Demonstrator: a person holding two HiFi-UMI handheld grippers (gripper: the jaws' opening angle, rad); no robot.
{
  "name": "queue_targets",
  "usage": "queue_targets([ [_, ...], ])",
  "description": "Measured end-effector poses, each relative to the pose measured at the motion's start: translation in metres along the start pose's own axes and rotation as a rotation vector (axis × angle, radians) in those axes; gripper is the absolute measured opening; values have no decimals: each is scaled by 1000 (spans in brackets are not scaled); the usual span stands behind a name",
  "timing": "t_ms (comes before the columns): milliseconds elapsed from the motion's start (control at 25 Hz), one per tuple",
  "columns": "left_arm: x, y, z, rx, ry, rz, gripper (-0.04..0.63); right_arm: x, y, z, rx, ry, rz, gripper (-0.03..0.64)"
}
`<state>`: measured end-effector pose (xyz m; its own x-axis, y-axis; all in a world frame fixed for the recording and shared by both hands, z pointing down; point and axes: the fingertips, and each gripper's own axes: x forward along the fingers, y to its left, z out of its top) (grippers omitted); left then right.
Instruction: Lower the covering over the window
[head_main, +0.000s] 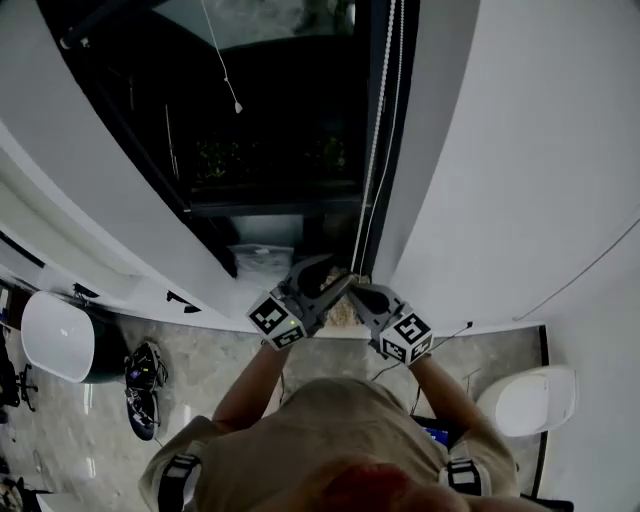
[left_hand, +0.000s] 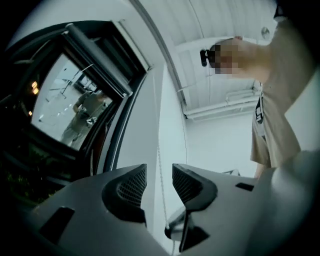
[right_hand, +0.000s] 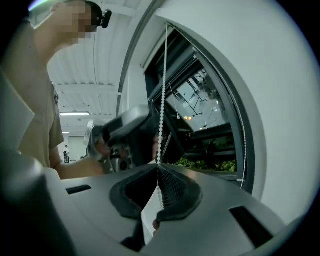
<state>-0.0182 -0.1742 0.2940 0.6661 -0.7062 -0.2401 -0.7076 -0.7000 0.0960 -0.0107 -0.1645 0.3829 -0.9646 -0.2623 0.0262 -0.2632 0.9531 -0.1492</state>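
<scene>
Your right gripper (right_hand: 158, 167): clamped on bead chain (right_hand: 163, 90) | your left gripper (left_hand: 159, 172): jaws apart, chain passed between untouched | chain hung upper centre in head view, at right edge of window (head_main: 280, 120).

No text, brand, number or sign can be read anywhere. The only markings are black-and-white square code patterns on the cube of the left gripper (head_main: 338, 281) and the cube of the right gripper (head_main: 361, 291), with no letters or digits. There is a dark mark on the person's shirt (left_hand: 272, 100), near right in the left gripper view, too blurred to read.
</scene>
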Motion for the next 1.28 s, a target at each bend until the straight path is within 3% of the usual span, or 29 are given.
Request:
queue_targets([
  [80,22,-6,16,71,36,-16,152,1,10,1,2,4,10,15],
  [160,35,-7,24,93,60,-32,26,2,13,8,-22,-3,29,15],
  [280,33,-10,24,127,65,-19,25,-13,18,14,40,-53,152,17],
  [320,29,-10,20,157,80,-5,24,-22,15,21,97,-99,184,86],
  [360,25,-9,11,185,109,8,23,-31,8,33,139,-156,186,175],
  [440,18,-11,-19,204,179,12,23,-46,-5,65,116,-260,132,179],
  [560,11,-27,-61,172,235,-18,23,-45,1,105,-22,-313,81,179],
  [640,6,-40,-86,146,263,-33,23,-37,11,117,-103,-303,65,176],
  [760,2,-60,-97,110,252,-50,23,-33,10,114,-173,-257,-12,34],
  [920,-10,-58,-104,111,266,-67,23,-33,-3,100,-99,-211,-40,11],
  [960,-14,-54,-104,56,245,-80,25,-30,-8,90,-98,-189,-49,9],
  [1040,-26,-37,-90,-160,127,-82,30,-21,-16,55,-86,-96,-57,9],
  [1080,-30,-26,-78,-251,63,-62,90,-18,-18,35,-70,-45,-55,9],
  [1120,-31,-16,-65,-278,22,-34,117,-18,-19,18,-47,-14,-52,9],
  [1200,-20,-5,-42,-180,0,-1,163,-21,-17,6,0,-9,-39,9],
  [1280,7,-9,-9,-68,-7,-22,183,-19,-13,10,0,-12,-24,9],
])
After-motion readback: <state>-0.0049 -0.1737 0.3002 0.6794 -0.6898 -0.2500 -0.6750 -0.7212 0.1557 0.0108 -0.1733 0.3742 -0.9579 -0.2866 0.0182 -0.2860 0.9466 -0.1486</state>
